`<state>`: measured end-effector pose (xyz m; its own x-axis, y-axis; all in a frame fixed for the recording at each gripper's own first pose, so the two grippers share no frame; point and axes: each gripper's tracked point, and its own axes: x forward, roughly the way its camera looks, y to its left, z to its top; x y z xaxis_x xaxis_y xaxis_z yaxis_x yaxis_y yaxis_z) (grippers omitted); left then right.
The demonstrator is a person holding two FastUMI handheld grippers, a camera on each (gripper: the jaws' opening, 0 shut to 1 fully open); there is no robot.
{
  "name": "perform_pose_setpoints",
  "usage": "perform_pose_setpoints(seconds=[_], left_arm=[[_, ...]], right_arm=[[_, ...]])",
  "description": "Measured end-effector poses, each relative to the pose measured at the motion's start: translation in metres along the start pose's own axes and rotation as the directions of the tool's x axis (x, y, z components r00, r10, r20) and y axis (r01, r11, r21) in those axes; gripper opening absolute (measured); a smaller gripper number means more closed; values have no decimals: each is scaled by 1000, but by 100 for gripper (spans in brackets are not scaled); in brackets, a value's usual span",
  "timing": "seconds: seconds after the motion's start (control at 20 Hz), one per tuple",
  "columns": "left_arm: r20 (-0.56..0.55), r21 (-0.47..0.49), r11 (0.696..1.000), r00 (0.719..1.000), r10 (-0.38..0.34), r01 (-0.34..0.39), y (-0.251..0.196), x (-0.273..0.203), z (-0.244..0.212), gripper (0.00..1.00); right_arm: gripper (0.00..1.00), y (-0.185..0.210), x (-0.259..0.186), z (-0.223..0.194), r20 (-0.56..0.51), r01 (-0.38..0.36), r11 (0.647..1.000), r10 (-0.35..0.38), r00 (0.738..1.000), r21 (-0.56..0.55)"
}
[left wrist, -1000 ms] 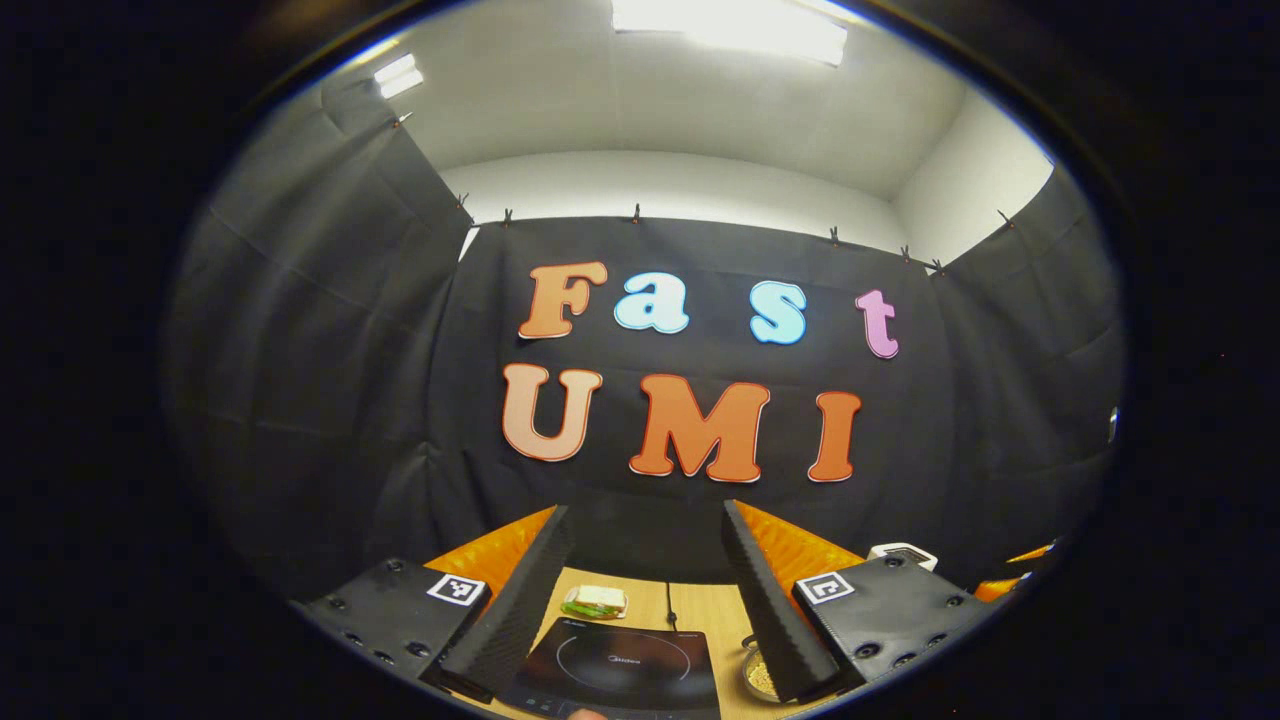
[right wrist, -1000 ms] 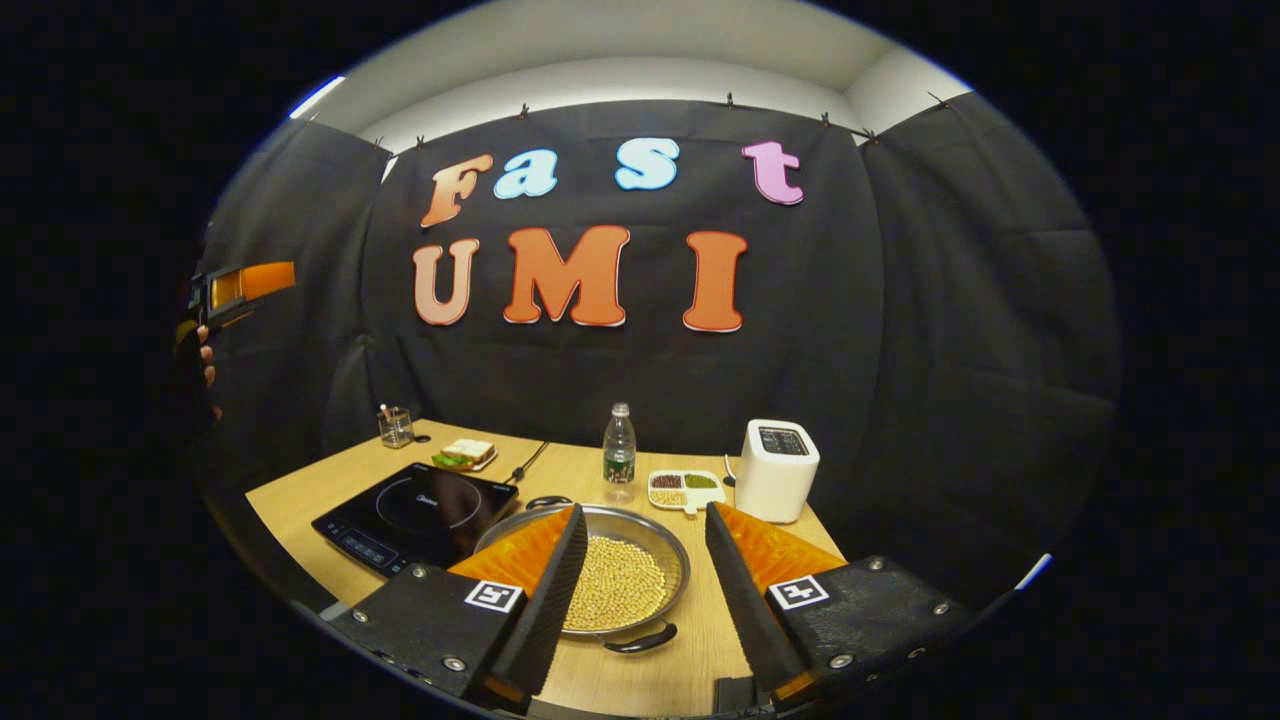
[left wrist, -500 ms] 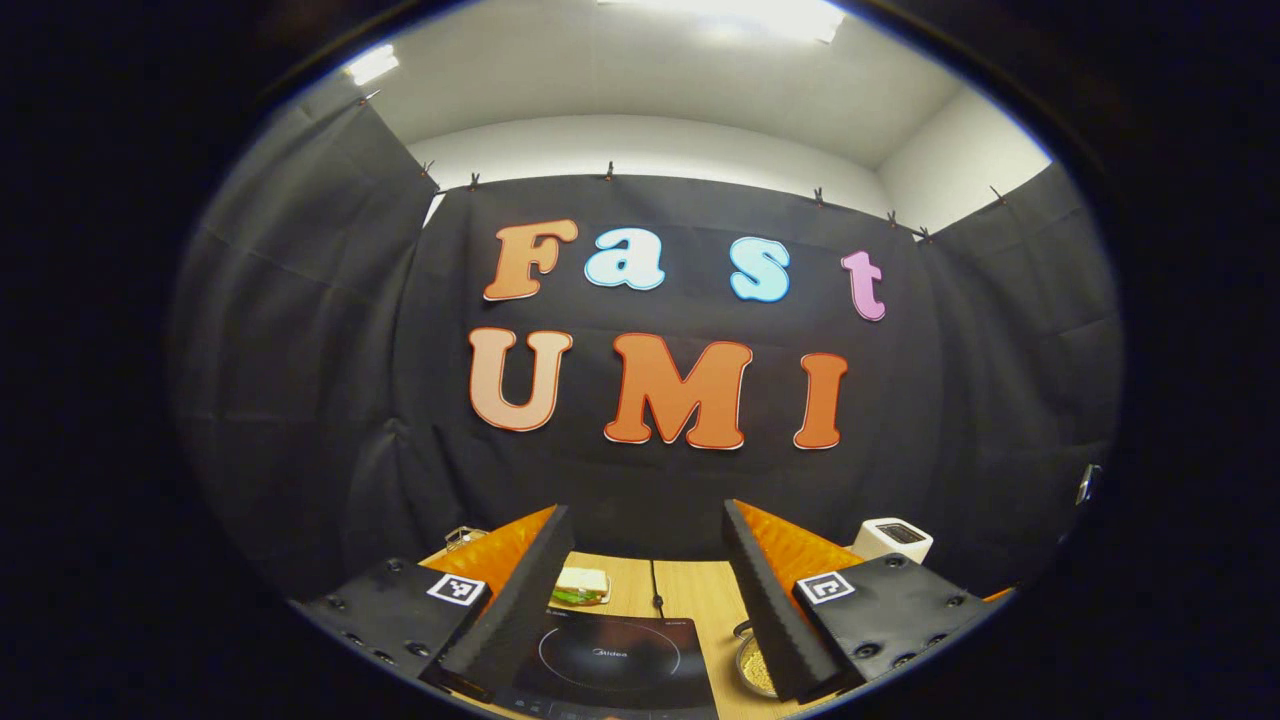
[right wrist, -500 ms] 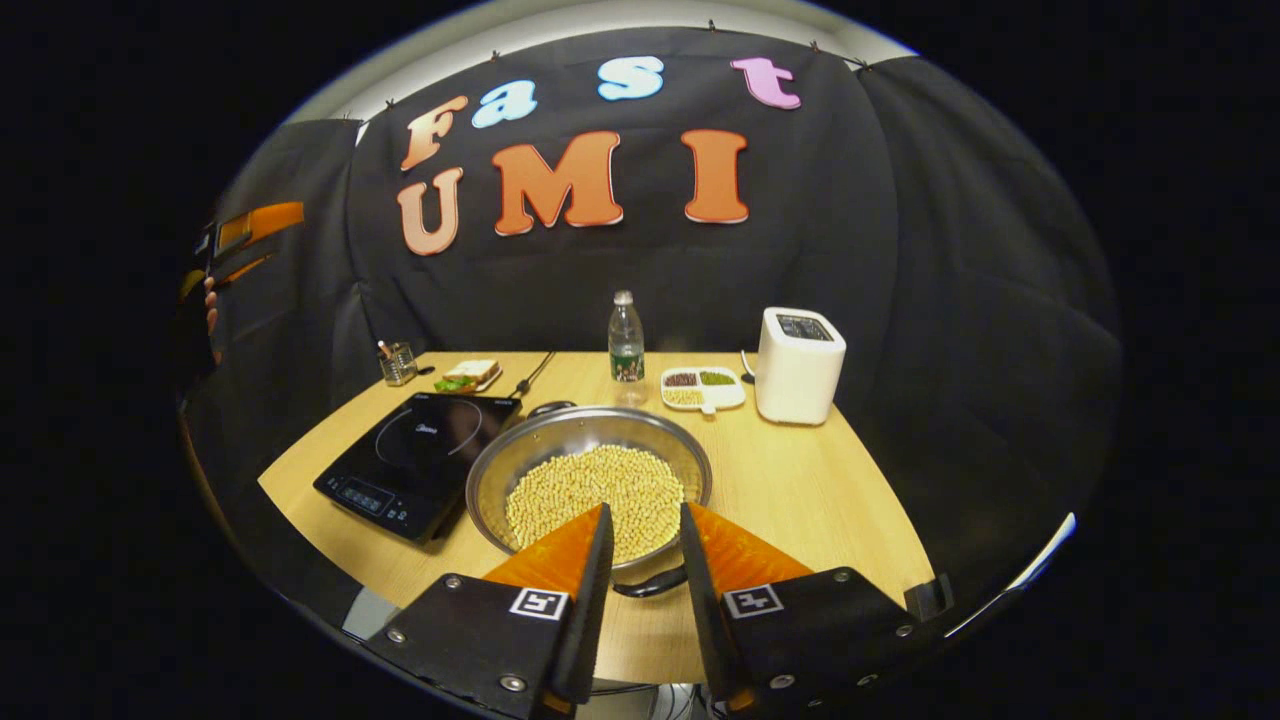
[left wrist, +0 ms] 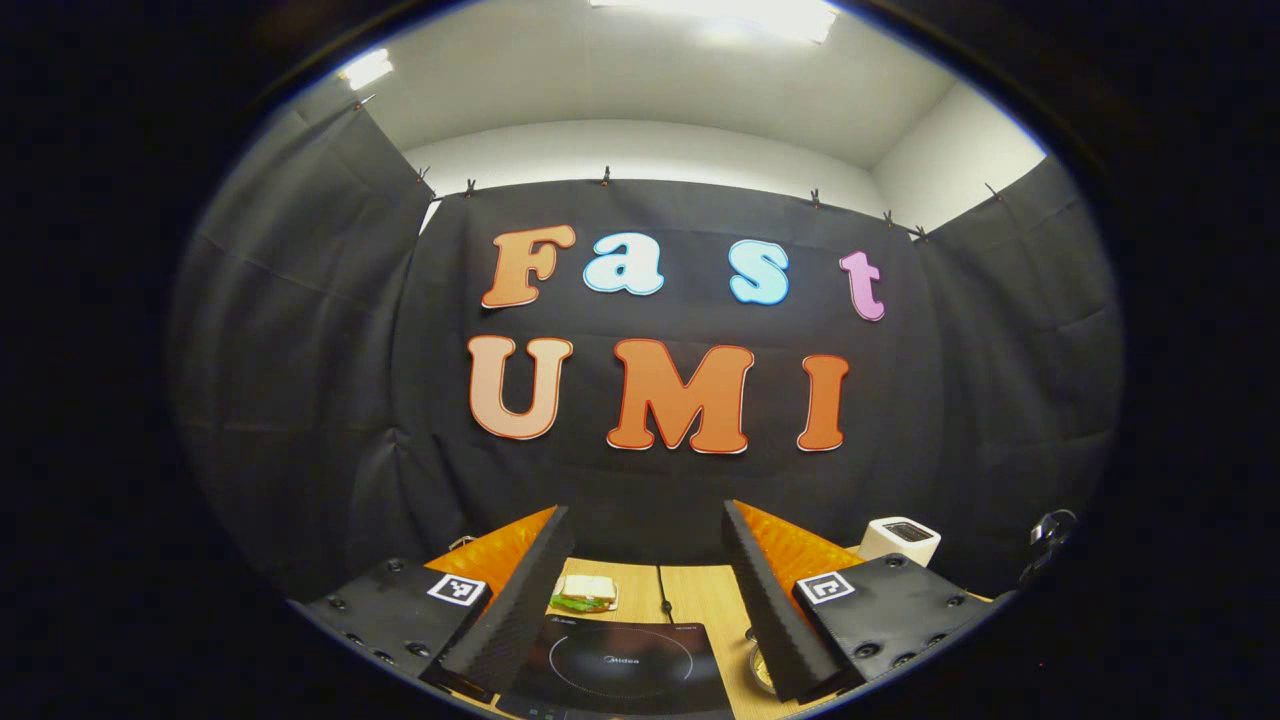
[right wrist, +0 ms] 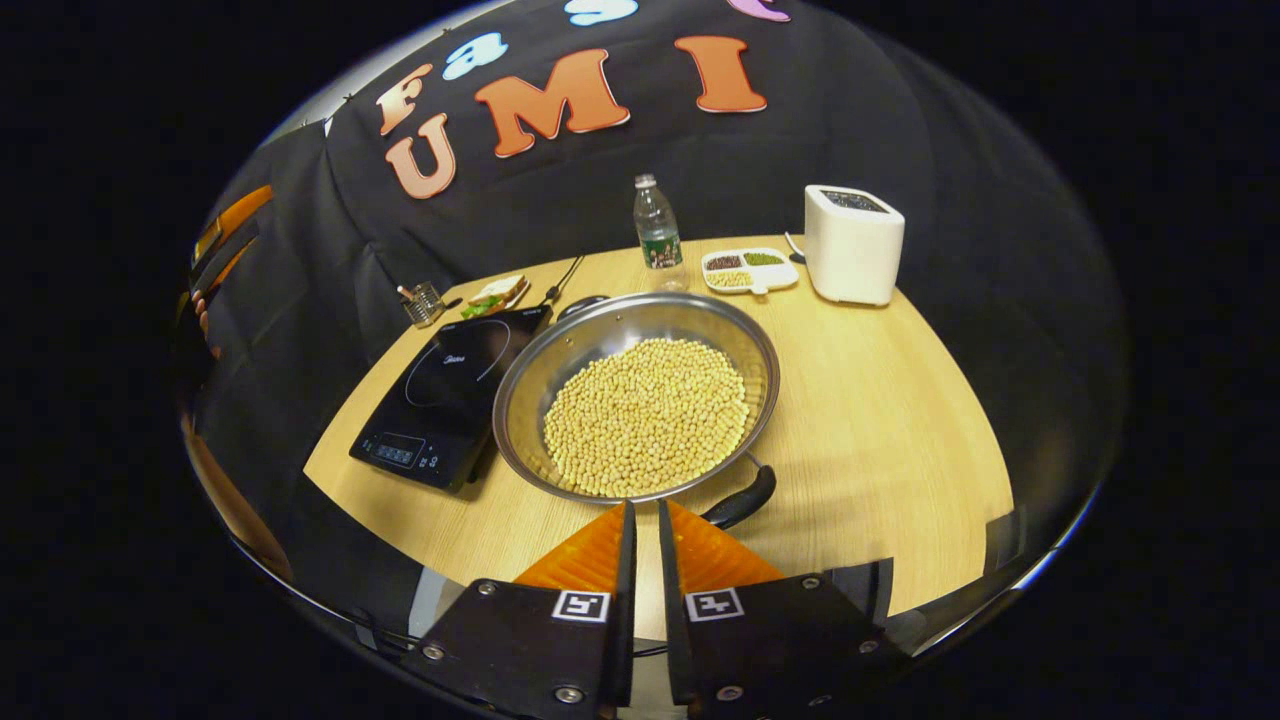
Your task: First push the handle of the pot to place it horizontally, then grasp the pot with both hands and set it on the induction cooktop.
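Right gripper (right wrist: 640,520) nearly pressed together, empty, poised near pot handle (right wrist: 742,497). Pot (right wrist: 640,395) on worktop (right wrist: 880,400) beside induction cooktop (right wrist: 450,385), full of soybeans (right wrist: 645,415): likely heavy, smooth steel rim, take by handles. Left gripper (left wrist: 648,560) spread, empty, above cooktop.

Right gripper (right wrist: 640,520), fingers nearly together, hangs just short of the pot (right wrist: 640,405); left gripper (left wrist: 645,590) gapes wide above the induction cooktop (left wrist: 620,670).

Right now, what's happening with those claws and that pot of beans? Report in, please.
Right claw nearly shut, holding nothing, beside the black pot handle. Left claw open, raised. Steel pot of yellow beans on the wooden table, beside the black induction cooktop.
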<state>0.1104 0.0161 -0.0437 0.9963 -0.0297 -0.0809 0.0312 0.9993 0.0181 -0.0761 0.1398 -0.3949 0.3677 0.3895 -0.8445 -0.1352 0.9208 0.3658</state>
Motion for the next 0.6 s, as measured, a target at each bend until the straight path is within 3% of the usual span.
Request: perform_pose_setpoints(seconds=[0.25, 0.35, 0.6], left_arm=[[-2, 1, 1000, 1000, 13, -13, 7, 1, -5, 97], [2, -9, 1000, 1000, 9, -9, 9, 1, -4, 98], [14, -6, 1000, 1000, 17, -17, 19, -1, -4, 98]], right_arm=[[10, 13, 19, -17, -115, -56, 997, 62, 991, 53], [9, 20, 30, -32, -201, -80, 990, 102, 974, 114], [9, 13, 55, -43, -276, -38, 976, 98, 956, 217]])
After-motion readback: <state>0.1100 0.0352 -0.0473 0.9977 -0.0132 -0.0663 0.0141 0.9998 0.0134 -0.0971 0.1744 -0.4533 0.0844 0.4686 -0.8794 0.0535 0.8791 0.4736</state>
